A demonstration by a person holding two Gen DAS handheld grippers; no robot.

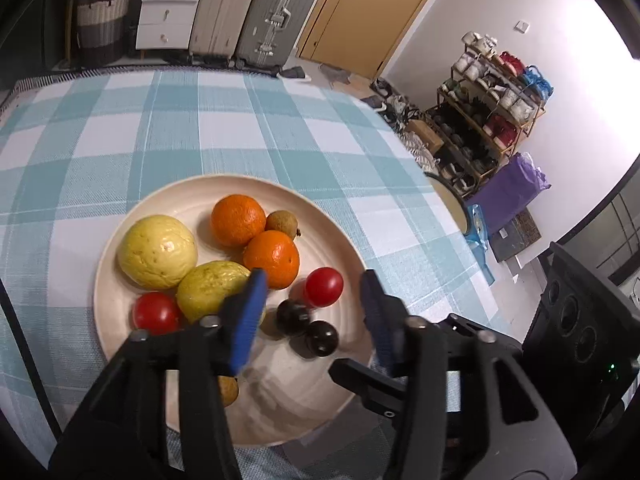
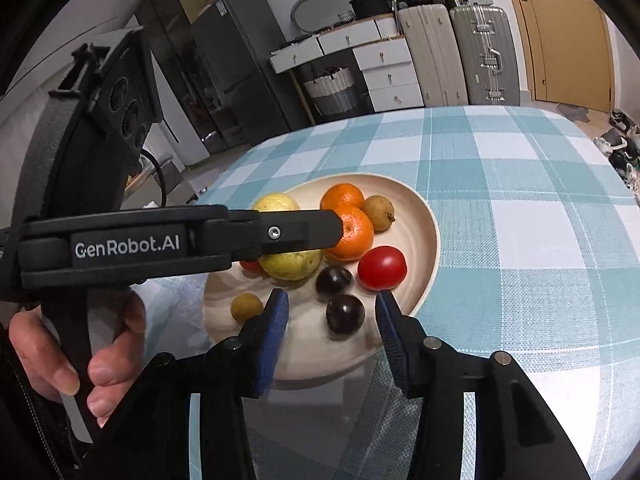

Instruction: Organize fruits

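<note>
Left wrist view: left gripper (image 1: 312,300) hangs over the near side of the plate (image 1: 120,248), jaws parted, nothing between the pads; no contact with any fruit that I can see. Just below and between its blue fingers lie two dark round fruits (image 1: 306,328), touching each other, with a red tomato (image 1: 323,286) just behind them. Further out on the same plate: a second tomato (image 1: 155,312) at the left, two yellow-green guava-like fruits (image 1: 158,251), two oranges (image 1: 254,236) pressed together, and a small brown fruit (image 1: 281,222) behind them; another brown one sits partly hidden under the left finger. Right wrist view: right gripper (image 2: 332,308) is likewise spread and empty, hovering at the plate's near rim, with one dark fruit (image 2: 345,313) roughly between its fingertips but lower down and not pinched. A hand (image 2: 76,348) grips the left tool's handle at the left of this view. All fruit sits on the plate, which rests on the checked tablecloth (image 2: 520,200). Handling judgement: the dark fruits look small, smooth, glossy, so likely to roll or squirt out; take across the widest part, centred in the pads. Tomatoes probably thin-skinned and soft: light squeeze only. Oranges should be firmer, with a rougher skin. Which item is targeted first I cannot tell.
</note>
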